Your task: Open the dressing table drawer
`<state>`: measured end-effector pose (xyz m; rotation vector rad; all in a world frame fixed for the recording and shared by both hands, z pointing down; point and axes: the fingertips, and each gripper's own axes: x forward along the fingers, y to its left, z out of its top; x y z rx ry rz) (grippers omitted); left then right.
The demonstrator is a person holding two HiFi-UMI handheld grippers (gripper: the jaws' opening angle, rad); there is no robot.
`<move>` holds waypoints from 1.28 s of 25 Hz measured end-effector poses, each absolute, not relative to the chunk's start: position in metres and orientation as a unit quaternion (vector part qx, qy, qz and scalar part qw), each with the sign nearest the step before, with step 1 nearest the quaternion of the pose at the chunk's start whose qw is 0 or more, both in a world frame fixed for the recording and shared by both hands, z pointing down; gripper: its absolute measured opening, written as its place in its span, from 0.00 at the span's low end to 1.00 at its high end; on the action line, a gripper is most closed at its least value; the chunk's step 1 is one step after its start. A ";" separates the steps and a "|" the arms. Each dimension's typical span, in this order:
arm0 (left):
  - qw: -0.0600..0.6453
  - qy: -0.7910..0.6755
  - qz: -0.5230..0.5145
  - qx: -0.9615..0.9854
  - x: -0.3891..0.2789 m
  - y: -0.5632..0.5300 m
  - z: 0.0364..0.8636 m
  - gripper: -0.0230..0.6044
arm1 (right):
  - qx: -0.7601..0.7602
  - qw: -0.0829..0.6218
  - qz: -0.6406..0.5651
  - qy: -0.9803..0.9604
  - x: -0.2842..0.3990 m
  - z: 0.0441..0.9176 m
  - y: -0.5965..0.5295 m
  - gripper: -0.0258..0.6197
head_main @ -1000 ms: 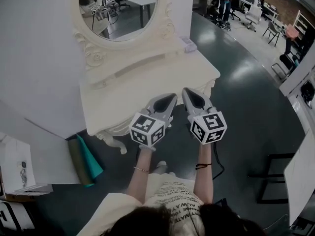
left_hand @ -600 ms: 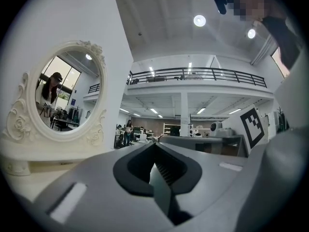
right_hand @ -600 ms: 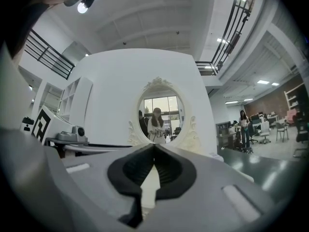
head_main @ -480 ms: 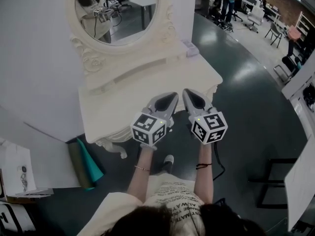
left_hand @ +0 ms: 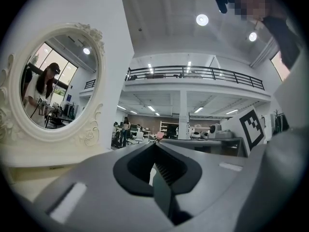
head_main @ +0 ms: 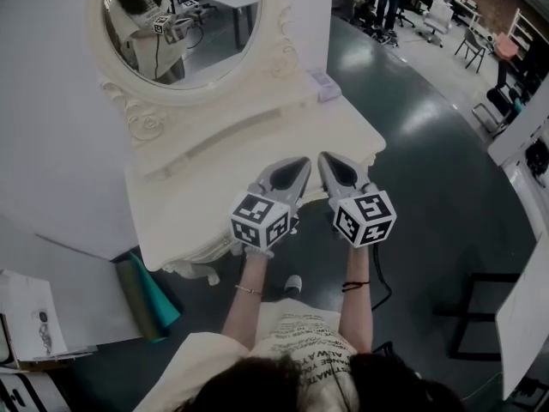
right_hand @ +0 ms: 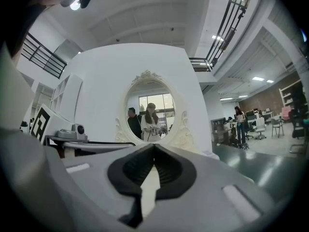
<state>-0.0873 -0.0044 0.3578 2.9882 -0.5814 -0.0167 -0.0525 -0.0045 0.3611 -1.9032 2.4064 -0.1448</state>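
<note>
A cream dressing table (head_main: 206,174) with an oval mirror (head_main: 176,24) stands against a white wall. Its drawer front lies under the top's near edge and is hidden from the head view. My left gripper (head_main: 298,164) and right gripper (head_main: 328,159) hang side by side and level, tips over the top's front right part. Both are shut with nothing between the jaws. In the left gripper view the left gripper (left_hand: 154,144) points past the mirror (left_hand: 53,86) on its left. In the right gripper view the right gripper (right_hand: 154,145) points straight at the mirror (right_hand: 152,112).
A small pale box (head_main: 324,84) lies on the table's back right corner. Teal and olive rolls (head_main: 146,294) lean on the floor left of the table, next to white boxes (head_main: 34,316). A black frame (head_main: 476,316) and a white board (head_main: 525,316) stand at the right.
Both grippers have moved forward together, still shut, from the table's front edge to over its top. The mirror has slid left in the head view.
</note>
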 end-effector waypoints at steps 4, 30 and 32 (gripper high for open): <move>0.051 -0.186 -0.007 0.981 -0.080 -0.023 0.359 0.03 | -0.622 0.032 -0.050 0.780 -0.046 0.364 -0.022 0.04; 0.071 -0.235 -0.008 0.969 -0.025 -0.123 0.370 0.03 | -0.583 0.011 -0.069 0.810 0.014 0.379 -0.127 0.04; 0.074 -0.246 -0.009 0.966 -0.016 -0.133 0.373 0.03 | -0.574 0.008 -0.070 0.816 0.023 0.381 -0.139 0.04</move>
